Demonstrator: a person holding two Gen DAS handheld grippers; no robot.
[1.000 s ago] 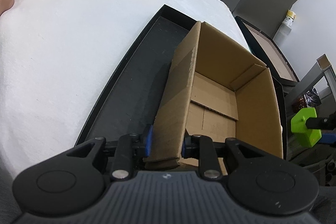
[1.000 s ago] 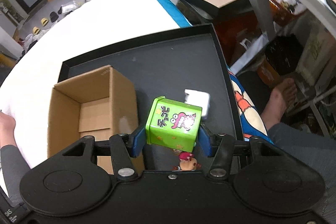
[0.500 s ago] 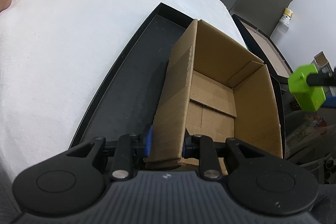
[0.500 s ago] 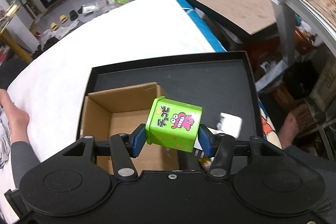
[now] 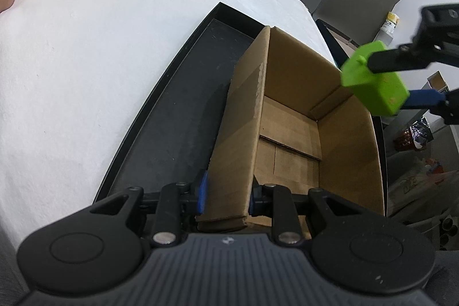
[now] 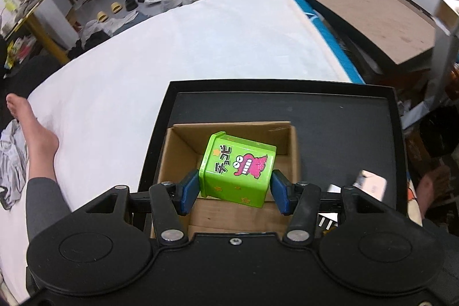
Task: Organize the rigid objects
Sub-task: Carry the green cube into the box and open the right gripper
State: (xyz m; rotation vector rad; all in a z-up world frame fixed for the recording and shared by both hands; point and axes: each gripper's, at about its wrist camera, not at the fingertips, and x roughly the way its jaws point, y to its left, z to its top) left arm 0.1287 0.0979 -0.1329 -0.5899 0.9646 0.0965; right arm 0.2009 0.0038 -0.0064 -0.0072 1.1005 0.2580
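A green box [image 6: 238, 169] with a pink cartoon figure hangs over an open cardboard box [image 6: 229, 131], and my right gripper [image 6: 234, 192] is shut on its sides. In the left wrist view the same green box [image 5: 374, 82] hovers above the far right rim of the cardboard box [image 5: 289, 119], whose inside shows only bare flaps. My left gripper [image 5: 226, 195] is shut on the near left wall of that box. The box stands in a shallow black tray [image 5: 183, 116] on a white sheet.
A white sheet [image 6: 186, 48] covers the bed around the tray. A small white object [image 6: 370, 184] lies in the tray [image 6: 344, 131] to the right of my right gripper. A person's foot and sleeve [image 6: 34, 139] rest at the left. A second dark tray [image 6: 381, 19] sits at the far right.
My right gripper has carried the green box leftward from above the tray floor to above the cardboard box's opening, and rolled a little. My left gripper has kept its hold in place.
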